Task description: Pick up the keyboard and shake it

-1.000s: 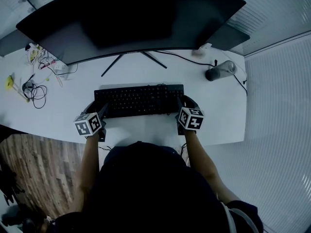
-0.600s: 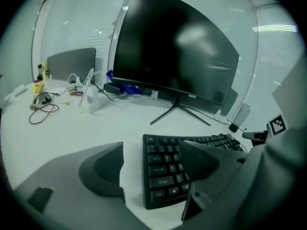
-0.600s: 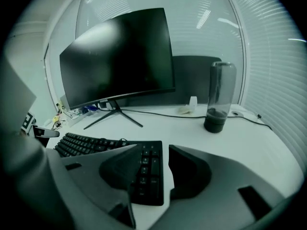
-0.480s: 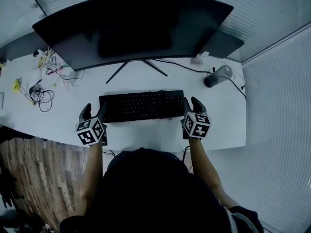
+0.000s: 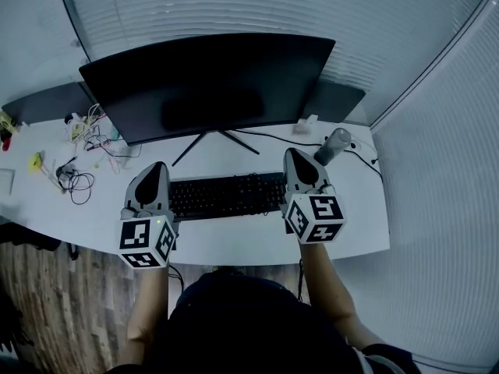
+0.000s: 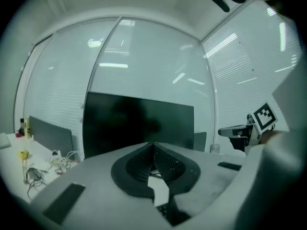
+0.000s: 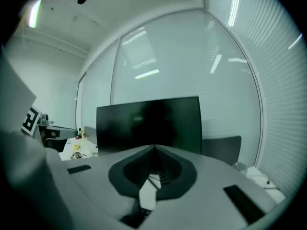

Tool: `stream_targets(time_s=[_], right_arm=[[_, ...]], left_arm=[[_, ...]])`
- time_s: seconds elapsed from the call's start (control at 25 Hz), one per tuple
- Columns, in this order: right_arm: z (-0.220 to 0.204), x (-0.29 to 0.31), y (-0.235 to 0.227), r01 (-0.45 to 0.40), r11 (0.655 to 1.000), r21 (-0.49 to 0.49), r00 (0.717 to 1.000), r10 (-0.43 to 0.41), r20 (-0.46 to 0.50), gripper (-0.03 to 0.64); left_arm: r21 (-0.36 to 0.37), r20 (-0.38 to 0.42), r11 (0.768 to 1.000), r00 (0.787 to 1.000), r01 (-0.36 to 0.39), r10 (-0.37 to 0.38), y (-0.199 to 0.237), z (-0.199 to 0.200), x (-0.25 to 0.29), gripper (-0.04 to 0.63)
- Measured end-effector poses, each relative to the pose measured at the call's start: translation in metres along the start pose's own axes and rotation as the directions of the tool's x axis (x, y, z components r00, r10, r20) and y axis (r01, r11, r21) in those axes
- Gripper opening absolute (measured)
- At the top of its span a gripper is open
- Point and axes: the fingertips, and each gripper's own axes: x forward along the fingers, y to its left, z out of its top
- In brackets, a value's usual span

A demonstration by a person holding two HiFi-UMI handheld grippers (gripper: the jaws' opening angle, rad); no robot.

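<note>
— Tongs first, from the head view: what have they got?

— The left tongs point(image 5: 156, 174) are closed on the left end of the keyboard point(image 5: 226, 196). The right tongs point(image 5: 298, 166) are closed on its right end. Both point away from the person.

— And where does the keyboard lie?

— It spans between the two, in front of the monitor point(image 5: 210, 84) and over the white surface point(image 5: 234, 244). From above I cannot tell whether it touches the surface. Loose cables point(image 5: 78, 181) lie well off to the left. A small grey container point(image 5: 337, 144) stands near the right tongs.

— Left gripper view?

— The left tongs point(image 6: 153, 147) have their jaws drawn in to a point, with only a narrow wedge of gap behind the tips. A dark strip of the keyboard's point(image 6: 164, 211) keys shows low in that wedge, next to a pale patch. The monitor stands straight ahead. The right tongs point(image 6: 230, 131) show at the far right.

— Right gripper view?

— Much the same. The right tongs point(image 7: 154, 150) are pinched to a point with a sliver of gap. A dark bit, apparently the keyboard, sits at the lower end of the gap. The monitor is ahead, and the left tongs point(image 7: 60, 130) are at the left edge.
</note>
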Motion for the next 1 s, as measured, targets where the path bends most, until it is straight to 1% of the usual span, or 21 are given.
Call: stream_targets(time_s=[0.08,0.16,0.28,0.48,0.76,1.0], right_arm=[[0.039,-0.015,0.011,0.004,0.998,-0.057,0.997,0.0,0.08,0.028],[0.071,-0.031,0.021,0.012,0.996,-0.092,0.989,0.002,0.15,0.028],[0.095,-0.054,0.032,0.019,0.992,-0.125,0.978,0.008,0.208,0.028],[0.087,-0.073,0.042,-0.016,0.99,-0.144,0.979,0.045,0.201,0.028],[0.083,-0.087,0.037,-0.02,0.992,-0.124,0.974,0.047,0.223,0.026],[0.086,-0.092,0.034,-0.024,0.994,-0.104,0.969,0.048,0.242,0.026]], left_arm=[[0.036,0.056,0.999,0.998,0.008,-0.01,-0.015,0.034,-0.009,0.025],[0.059,0.1,0.998,0.995,0.005,-0.011,-0.027,0.061,-0.019,0.025],[0.065,0.143,0.998,0.99,0.001,-0.01,-0.041,0.081,-0.034,0.025],[0.078,0.143,0.997,0.99,0.003,-0.014,-0.059,0.075,-0.047,0.025],[0.105,0.169,0.994,0.985,0.003,-0.021,-0.075,0.081,-0.061,0.025],[0.124,0.171,0.992,0.985,0.001,-0.023,-0.083,0.083,-0.066,0.025]])
